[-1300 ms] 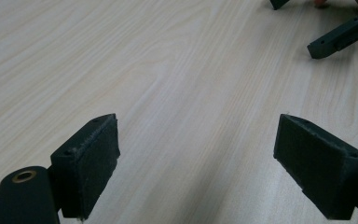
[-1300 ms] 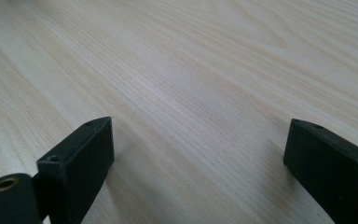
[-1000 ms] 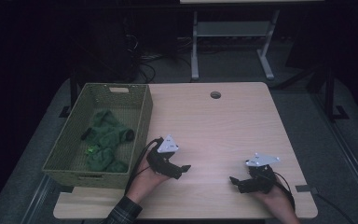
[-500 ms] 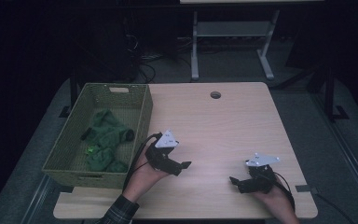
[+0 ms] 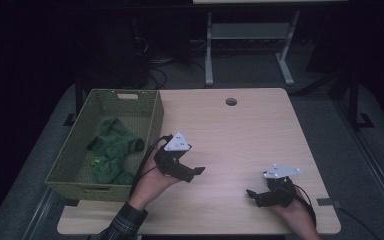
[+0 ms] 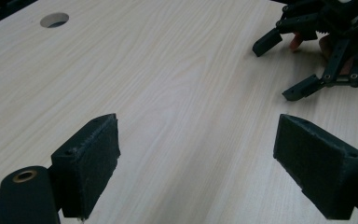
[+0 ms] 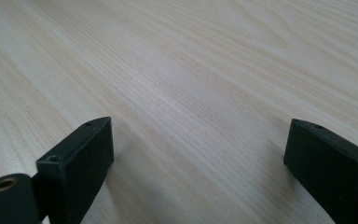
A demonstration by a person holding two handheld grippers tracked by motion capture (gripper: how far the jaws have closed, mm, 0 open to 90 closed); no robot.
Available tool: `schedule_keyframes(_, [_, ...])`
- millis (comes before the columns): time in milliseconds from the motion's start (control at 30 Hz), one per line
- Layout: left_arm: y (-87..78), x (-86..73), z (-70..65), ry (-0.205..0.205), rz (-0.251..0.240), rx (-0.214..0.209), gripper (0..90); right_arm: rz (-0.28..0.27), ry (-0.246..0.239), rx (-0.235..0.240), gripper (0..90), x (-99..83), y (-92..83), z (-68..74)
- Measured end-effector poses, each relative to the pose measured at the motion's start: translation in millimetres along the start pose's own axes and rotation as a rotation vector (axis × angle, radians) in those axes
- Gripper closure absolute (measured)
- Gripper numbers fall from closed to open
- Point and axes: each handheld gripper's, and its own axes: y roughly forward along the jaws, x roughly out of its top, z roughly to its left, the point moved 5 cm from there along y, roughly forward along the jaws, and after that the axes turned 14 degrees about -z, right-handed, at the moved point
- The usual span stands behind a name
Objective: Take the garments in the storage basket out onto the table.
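Here, my left gripper [image 5: 192, 174] sits over the near left part of the table [image 5: 240, 135], its jaws spread wide with nothing between them; in the left gripper view I see only bare pale wood between the two black pads [image 6: 91, 163]. The hand [image 5: 152, 177] holding it comes in from the near edge, with a plaid sleeve [image 5: 122, 225] showing at the cuff. A grey three-cornered plate [image 5: 177, 142] rides on top of it.

My right gripper [image 5: 252, 195] rests low at the near right of the table, well apart from the left one. Its jaws are also wide apart and empty, and the right gripper view shows plain wood grain between them. From the left gripper view I can see that gripper farther off at the upper right, fingers [image 6: 298, 41] curled behind it.

Just to the left of my left gripper stands a green woven basket [image 5: 152, 117] at the table's left side. Inside it lies a heap of dark green cloth [image 5: 115, 147]; I cannot tell what the pieces are. Towards the far edge of the table there is a round hole [image 5: 231, 101].
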Motion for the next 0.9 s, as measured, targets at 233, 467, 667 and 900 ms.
schedule_keyframes(233, [-6.1, 14.1, 9.3, 0.023, -0.001, -0.021, 13.9, 0.0, 0.009, -0.007, 7.9, 0.1, 0.1, -0.5])
schedule_keyframes(467, [-12.1, 26.3, 21.3, 0.023, -0.013, -0.029, 13.9, 0.001, 0.013, -0.012, 7.9, 0.0, -0.1, -0.2])
schedule_keyframes(667, [-18.3, 27.7, 31.2, 0.021, -0.005, -0.015, 14.4, 0.002, 0.012, -0.012, 7.9, 0.0, -0.2, -0.2])
schedule_keyframes(900, [-28.0, 23.1, 39.0, 0.008, 0.011, -0.001, 14.4, -0.001, 0.007, -0.01, 7.9, 0.1, 0.1, -0.6])
